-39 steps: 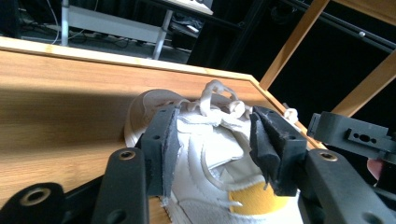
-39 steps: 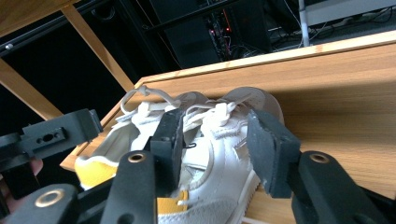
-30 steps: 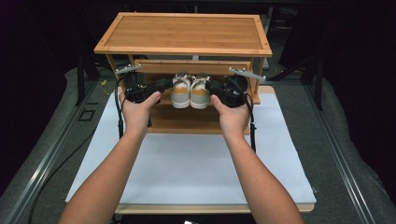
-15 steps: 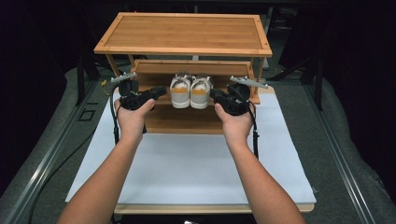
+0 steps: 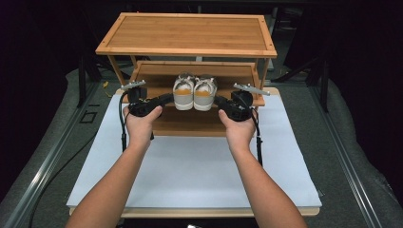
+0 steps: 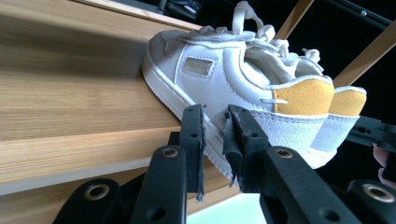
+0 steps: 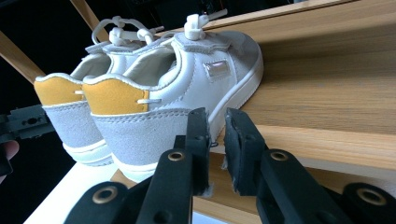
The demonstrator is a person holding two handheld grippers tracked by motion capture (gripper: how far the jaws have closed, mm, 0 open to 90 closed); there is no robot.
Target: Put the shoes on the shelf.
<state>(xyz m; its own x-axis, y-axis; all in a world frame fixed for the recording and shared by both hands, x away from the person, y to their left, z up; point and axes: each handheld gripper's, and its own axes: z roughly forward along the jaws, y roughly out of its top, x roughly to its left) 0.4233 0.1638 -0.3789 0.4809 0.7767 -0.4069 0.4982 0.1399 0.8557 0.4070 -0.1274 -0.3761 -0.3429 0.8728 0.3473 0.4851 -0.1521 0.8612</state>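
A pair of white sneakers with yellow heel patches stands heel-out on the middle shelf (image 5: 157,76) of a bamboo rack: the left shoe (image 5: 183,92) (image 6: 224,74) and the right shoe (image 5: 205,92) (image 7: 187,79). My left gripper (image 5: 168,98) (image 6: 215,114) points at the left shoe's outer side near the sole. My right gripper (image 5: 216,100) (image 7: 215,116) mirrors it beside the right shoe. Both pairs of jaws have just been closing and now stand a narrow gap apart. Nothing sits between them; the shoes lie just beyond the tips.
The rack's top board (image 5: 190,33) overhangs the shelf and the shoes. A lower shelf (image 5: 190,124) juts out under the hands. The rack stands on a white board (image 5: 190,166) over a grey floor mat. Slanted rack legs (image 6: 364,51) rise behind the shoes.
Both hands have sunk a little in front of the shelf. The jaws of both grippers have drawn closer together. The shoes have not moved.
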